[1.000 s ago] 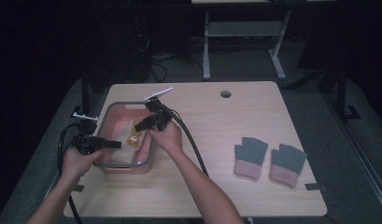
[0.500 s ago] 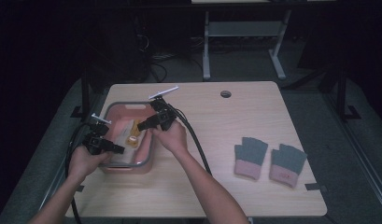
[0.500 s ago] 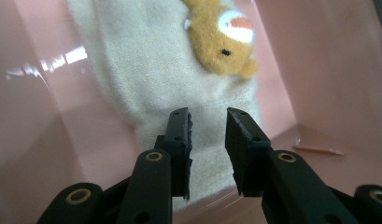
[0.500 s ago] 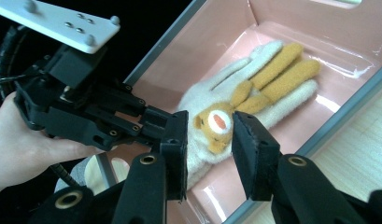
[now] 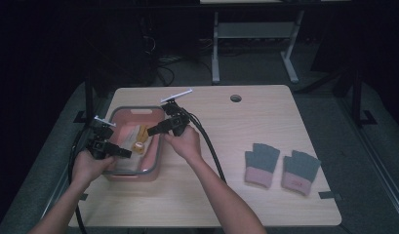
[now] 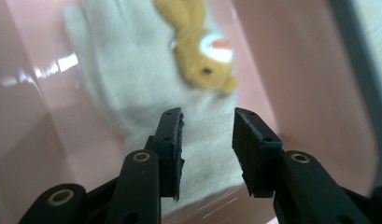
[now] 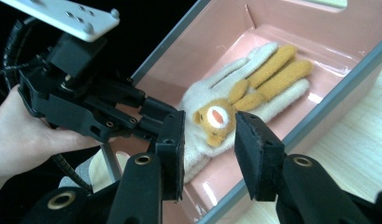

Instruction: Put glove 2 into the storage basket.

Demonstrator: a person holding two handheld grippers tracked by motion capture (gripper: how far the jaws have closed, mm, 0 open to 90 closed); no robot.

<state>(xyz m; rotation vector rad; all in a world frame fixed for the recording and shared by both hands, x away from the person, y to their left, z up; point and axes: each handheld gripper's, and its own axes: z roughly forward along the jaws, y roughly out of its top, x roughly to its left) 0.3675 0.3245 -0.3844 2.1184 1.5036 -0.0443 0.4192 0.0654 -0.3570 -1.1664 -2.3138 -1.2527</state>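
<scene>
A cream glove point(image 5: 138, 139) with yellow fingers and a small bear point(image 7: 216, 116) sewn on it lies flat in a pink bin point(image 5: 160, 146). My left gripper point(image 5: 128, 154) reaches in from the bin's left, low over the glove's cuff point(image 6: 132, 79). Its jaws have just been opening, and its fingertips point(image 6: 207, 116) stand apart with nothing pinched. My right gripper point(image 5: 150, 130) comes in over the bin's right rim. Its jaws point(image 7: 209, 121) have also just been opening and hang above the bear, empty. The left gripper point(image 7: 163, 114) faces it across the glove.
Two grey gloves with pink cuffs point(image 5: 263, 163) point(image 5: 299, 170) lie side by side on the right of the wooden table point(image 5: 226, 195). A cable hole point(image 5: 235, 98) sits near the far edge. Both grippers' cables trail toward the person.
The left gripper has tipped, so its light plate now shows above it. Both hands stay almost where they were, and the glove lies as before.
</scene>
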